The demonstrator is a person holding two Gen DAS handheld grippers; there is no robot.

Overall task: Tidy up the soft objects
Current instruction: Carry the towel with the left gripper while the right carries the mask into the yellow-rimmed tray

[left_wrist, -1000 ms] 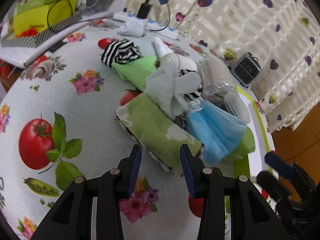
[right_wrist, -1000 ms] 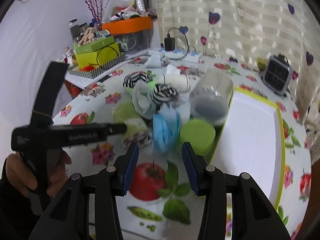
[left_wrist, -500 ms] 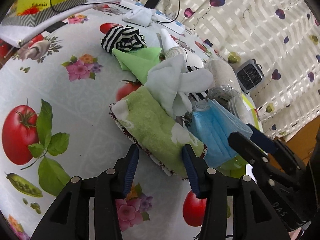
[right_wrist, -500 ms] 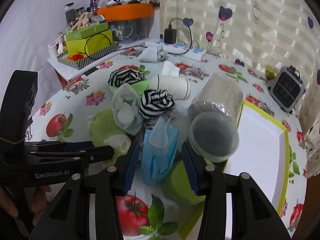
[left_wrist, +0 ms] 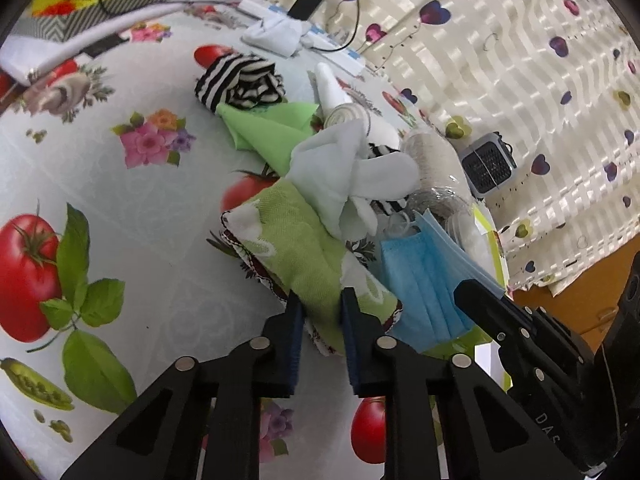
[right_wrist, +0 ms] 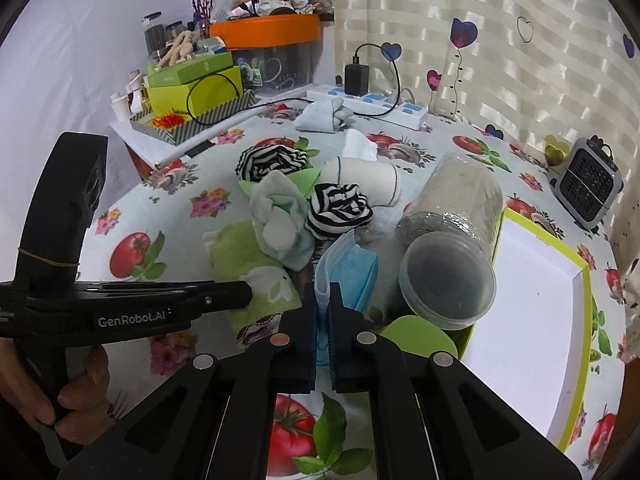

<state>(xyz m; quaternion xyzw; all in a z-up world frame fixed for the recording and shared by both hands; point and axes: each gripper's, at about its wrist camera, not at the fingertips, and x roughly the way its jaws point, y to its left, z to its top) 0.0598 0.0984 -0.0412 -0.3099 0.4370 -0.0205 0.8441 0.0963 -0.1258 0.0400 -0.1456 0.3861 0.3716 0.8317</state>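
on the flowered tablecloth (left_wrist: 120,200) my left gripper (left_wrist: 320,312) pinches the soft green towel (left_wrist: 296,248) at its near edge; my right gripper (right_wrist: 322,308) pinches the light blue mask (right_wrist: 348,272), which i think will flop.

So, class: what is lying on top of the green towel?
A pale rolled sock rests on the green towel at its far end; what the sock covers is hidden. The left gripper pinches its near edge.
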